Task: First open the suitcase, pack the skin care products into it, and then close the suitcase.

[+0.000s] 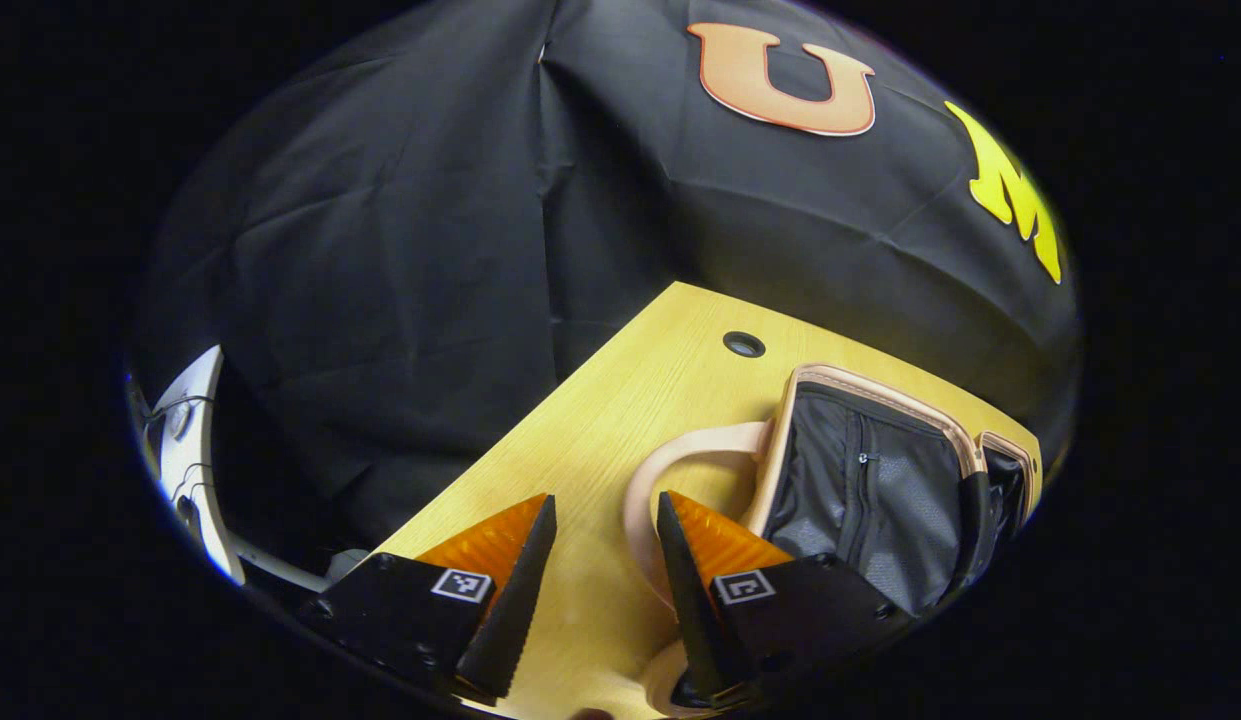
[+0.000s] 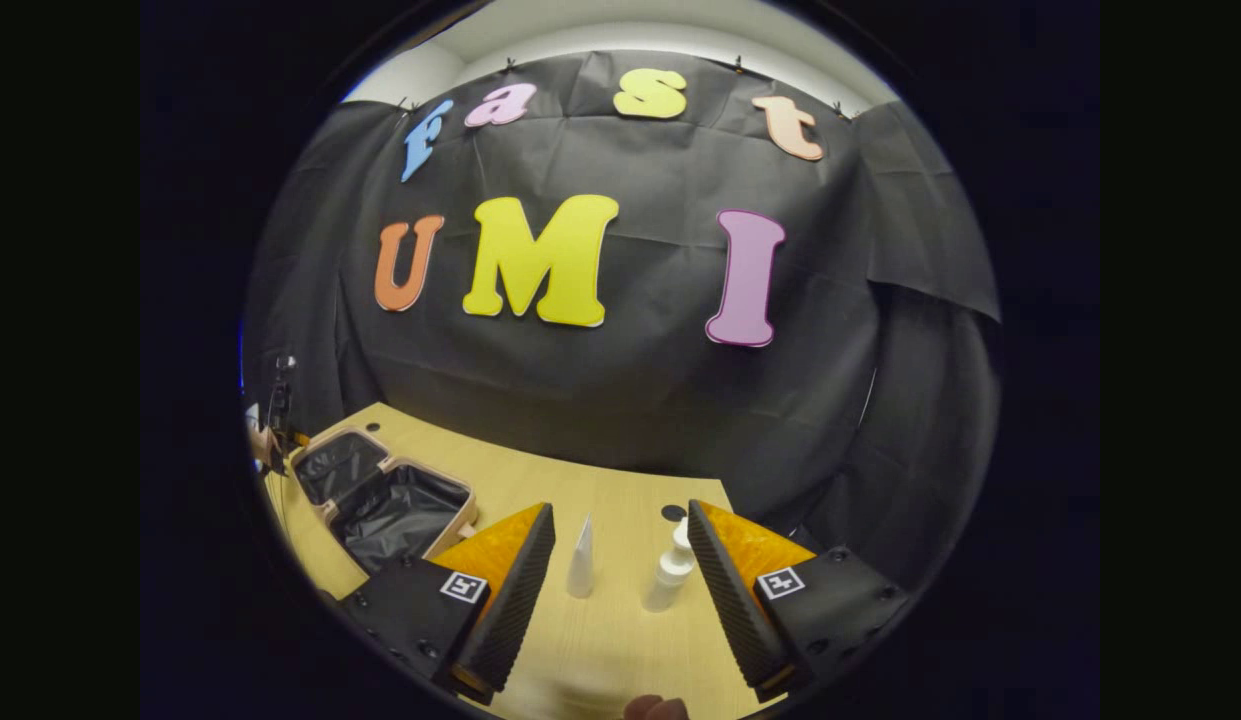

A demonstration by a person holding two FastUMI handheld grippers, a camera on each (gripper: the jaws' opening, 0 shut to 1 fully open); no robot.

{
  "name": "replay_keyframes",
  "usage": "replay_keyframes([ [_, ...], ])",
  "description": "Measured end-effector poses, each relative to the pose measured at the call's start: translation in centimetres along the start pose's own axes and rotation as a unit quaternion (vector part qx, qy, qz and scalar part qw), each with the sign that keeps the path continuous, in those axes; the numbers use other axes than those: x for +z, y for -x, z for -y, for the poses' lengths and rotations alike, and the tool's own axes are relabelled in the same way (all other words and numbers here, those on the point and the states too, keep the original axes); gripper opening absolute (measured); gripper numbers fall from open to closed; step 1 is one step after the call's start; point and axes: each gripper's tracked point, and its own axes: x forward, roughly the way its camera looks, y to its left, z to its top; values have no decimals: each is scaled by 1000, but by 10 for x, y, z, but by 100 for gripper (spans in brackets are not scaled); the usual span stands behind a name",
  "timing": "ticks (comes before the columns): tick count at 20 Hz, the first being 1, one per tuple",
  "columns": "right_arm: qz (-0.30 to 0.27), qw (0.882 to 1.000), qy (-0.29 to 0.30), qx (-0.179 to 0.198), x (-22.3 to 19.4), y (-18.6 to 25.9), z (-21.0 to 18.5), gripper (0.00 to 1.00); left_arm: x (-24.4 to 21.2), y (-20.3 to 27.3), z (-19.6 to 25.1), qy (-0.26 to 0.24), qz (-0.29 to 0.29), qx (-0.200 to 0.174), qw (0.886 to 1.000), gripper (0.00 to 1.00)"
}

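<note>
The small pink suitcase (image 2: 385, 495) lies open flat on the wooden table (image 2: 540, 480), both halves showing black lining. In the left gripper view its near half (image 1: 860, 480) with a zipped mesh pocket lies right of my left gripper (image 1: 605, 530), which is open above the table beside the case's pink handle (image 1: 680, 460). In the right gripper view a white tube (image 2: 581, 560) stands upright and a white pump bottle (image 2: 670, 572) stands to its right. My right gripper (image 2: 620, 540) is open, with both products ahead between its fingers, apart from them.
A round cable hole (image 1: 744, 344) sits in the table behind the suitcase, another (image 2: 673, 512) behind the pump bottle. A white stand (image 1: 190, 450) rises off the table's left edge. Black cloth wall (image 2: 620, 380) backs the table.
</note>
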Motion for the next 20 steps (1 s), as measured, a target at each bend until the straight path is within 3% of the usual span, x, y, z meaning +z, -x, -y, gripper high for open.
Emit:
replay_keyframes([
  [1,2,1000,-3,-2,0,-2,8,79,10,17,11,-5,16,3,1000,78],
  [2,5,1000,-9,-8,0,-1,20,78,25,40,27,-14,40,1,999,96],
  [6,22,998,-41,-33,2,4,66,79,66,127,103,-57,113,-29,992,97],
  [10,44,997,-61,-29,3,13,96,78,66,197,213,-21,151,-91,984,98],
  [15,49,996,-71,-19,-13,22,123,79,3,258,349,-23,128,-176,976,98],
  [20,23,998,-50,-9,-42,26,138,80,-82,290,459,-93,98,-236,962,98],
])
